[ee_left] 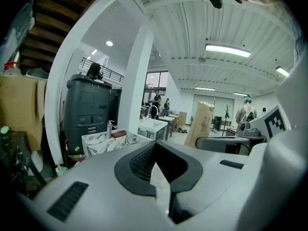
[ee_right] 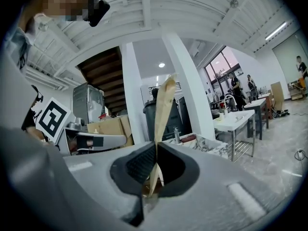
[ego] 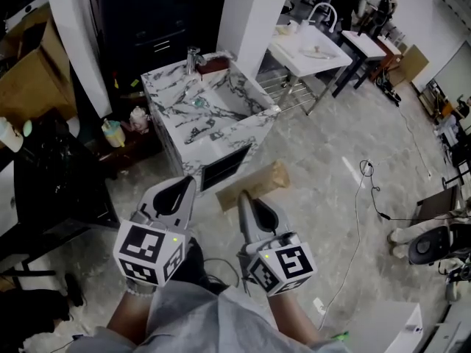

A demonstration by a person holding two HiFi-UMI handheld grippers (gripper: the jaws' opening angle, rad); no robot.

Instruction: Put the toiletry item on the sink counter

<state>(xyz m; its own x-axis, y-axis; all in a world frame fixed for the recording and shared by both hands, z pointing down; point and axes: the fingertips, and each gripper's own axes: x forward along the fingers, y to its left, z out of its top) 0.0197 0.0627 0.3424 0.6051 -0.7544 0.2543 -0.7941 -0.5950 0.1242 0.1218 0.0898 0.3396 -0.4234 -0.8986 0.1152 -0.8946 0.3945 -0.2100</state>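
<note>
Head view: high, steeply down on sink counter (ego: pixel 169 101). Both gripper views: low, near level, facing same counter.

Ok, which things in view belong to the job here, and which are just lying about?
Job: brown paper pouch, clamped in the right gripper; marble sink counter.
Lying about: white basin on a stand, cardboard box, lidded cup, floor cable.

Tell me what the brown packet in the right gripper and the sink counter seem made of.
The brown packet pinched in the right gripper looks like matte kraft paper: tan, thin edge-on, creased. The sink counter is white with dark veins and some sheen: marble or a marble-look finish; I cannot tell which.
</note>
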